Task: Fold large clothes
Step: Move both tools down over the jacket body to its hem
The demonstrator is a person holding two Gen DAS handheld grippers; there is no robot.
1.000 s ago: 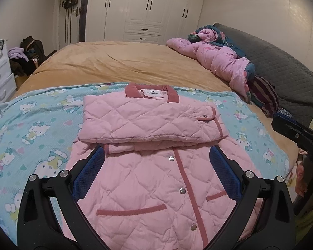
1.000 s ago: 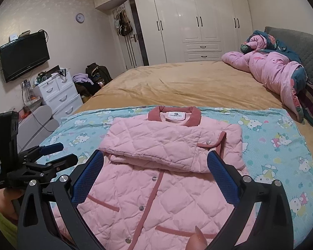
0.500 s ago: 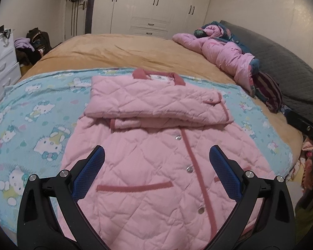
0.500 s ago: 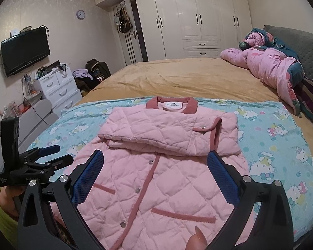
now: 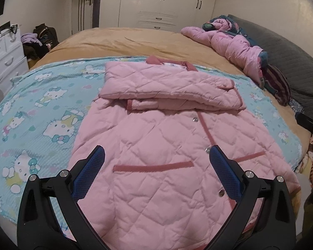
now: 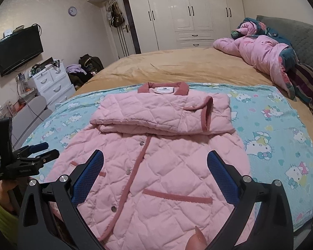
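A pink quilted jacket [image 5: 167,145] was seen spread face up on a cartoon-print blanket [image 5: 41,112] near the foot of the bed, its sleeves folded across the chest just below the collar [image 6: 162,88]. The left gripper [image 5: 155,156] was held above the jacket's hem with its jaws spread wide and nothing between them. The right gripper [image 6: 155,156] was likewise held wide apart over the hem; contact with the fabric could not be judged, possibly none.
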